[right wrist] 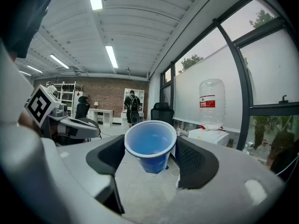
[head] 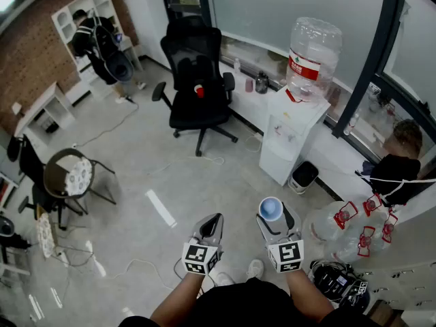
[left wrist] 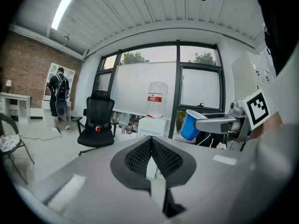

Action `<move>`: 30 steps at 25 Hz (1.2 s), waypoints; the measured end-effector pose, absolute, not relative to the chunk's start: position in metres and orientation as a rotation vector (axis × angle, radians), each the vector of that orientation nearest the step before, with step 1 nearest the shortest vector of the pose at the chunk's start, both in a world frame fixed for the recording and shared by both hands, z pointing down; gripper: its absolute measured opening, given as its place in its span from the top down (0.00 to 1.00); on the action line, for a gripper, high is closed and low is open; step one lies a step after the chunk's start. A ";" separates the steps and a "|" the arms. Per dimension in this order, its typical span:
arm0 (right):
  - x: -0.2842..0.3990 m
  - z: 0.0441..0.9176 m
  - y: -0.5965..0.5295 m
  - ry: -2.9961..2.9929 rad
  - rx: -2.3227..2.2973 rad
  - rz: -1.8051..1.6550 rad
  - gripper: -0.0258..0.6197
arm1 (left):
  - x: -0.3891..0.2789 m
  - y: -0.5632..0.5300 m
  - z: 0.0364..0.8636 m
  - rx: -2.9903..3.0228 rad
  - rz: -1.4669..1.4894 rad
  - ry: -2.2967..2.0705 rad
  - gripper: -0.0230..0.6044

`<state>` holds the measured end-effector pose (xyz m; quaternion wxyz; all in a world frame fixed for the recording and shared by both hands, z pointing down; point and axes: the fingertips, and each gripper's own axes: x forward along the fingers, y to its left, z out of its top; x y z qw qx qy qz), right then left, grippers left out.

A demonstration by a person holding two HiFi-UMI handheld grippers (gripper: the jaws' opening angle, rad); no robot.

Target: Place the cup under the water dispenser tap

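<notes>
My right gripper (head: 271, 214) is shut on a blue plastic cup (head: 270, 208), upright and empty, its rim pressed between the two black pads (right wrist: 150, 149). In the left gripper view the same cup (left wrist: 190, 123) sticks out of the right gripper's grey jaw at the right. My left gripper (head: 210, 225) is shut with nothing in it, its pads meeting in a point (left wrist: 151, 154). The white water dispenser (head: 291, 132) with a clear bottle (head: 311, 56) on top stands ahead across the floor by the window, well away from both grippers. Its tap is too small to make out.
A black office chair (head: 197, 88) stands left of the dispenser. A small bin (head: 303, 176) sits at its right foot. Spare water bottles (head: 347, 227) lie at the right. A folding chair (head: 69, 176) and floor cables (head: 121, 123) are at the left. A person (head: 95, 43) stands far back left.
</notes>
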<state>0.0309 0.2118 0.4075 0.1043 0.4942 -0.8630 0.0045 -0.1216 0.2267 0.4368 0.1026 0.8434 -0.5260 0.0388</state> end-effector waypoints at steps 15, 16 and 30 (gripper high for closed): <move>-0.013 0.397 0.236 -2.599 1.482 -0.042 0.43 | -0.182 0.257 0.439 2.483 0.096 -1.597 0.94; -0.016 0.397 0.238 -2.596 1.488 -0.053 0.43 | -0.185 0.259 0.441 2.486 0.101 -1.593 0.94; -0.035 0.418 0.184 -2.581 1.496 0.025 0.43 | -0.200 0.213 0.458 2.470 0.140 -1.557 0.94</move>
